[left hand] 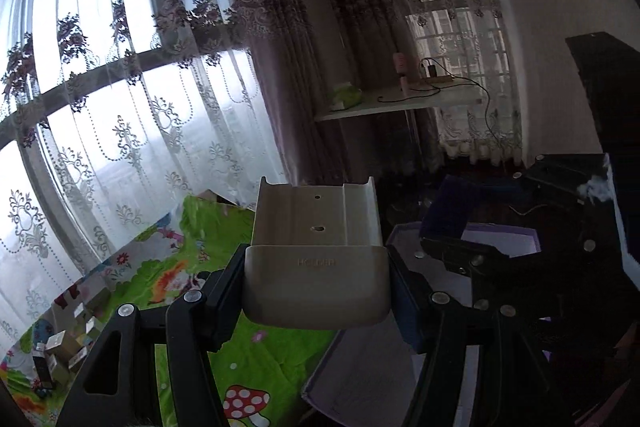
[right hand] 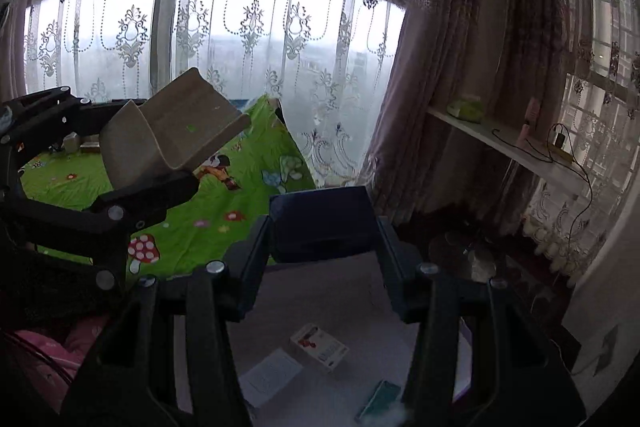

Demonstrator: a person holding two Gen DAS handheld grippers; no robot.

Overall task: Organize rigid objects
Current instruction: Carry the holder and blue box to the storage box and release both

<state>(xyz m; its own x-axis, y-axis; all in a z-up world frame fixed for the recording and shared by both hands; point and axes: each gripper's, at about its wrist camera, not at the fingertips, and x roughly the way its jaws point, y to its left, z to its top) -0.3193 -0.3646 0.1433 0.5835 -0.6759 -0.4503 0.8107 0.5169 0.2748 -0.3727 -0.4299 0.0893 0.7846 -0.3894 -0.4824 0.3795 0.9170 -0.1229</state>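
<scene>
My left gripper [left hand: 316, 291] is shut on a beige plastic holder [left hand: 316, 259], a tray with a rounded front lip and two holes in its back plate, held above a green cartoon mat [left hand: 256, 367]. In the right wrist view the beige holder [right hand: 176, 135] hangs at the left, tilted, in the left gripper [right hand: 132, 167]. My right gripper [right hand: 324, 239] is shut on a dark blue box [right hand: 320, 223], held level over a pale open box [right hand: 340, 299] below. The dark blue box [left hand: 448, 211] and the right gripper [left hand: 464, 239] also show at the right of the left wrist view.
Inside the pale box lie a small white carton [right hand: 318, 347], a white card [right hand: 270, 375] and a teal item [right hand: 378, 403]. Several small boxes [left hand: 60, 347] sit on the mat's far corner. A shelf [right hand: 504, 143] with a charger stands by the curtains; pink fabric [right hand: 52, 359] lies at the lower left.
</scene>
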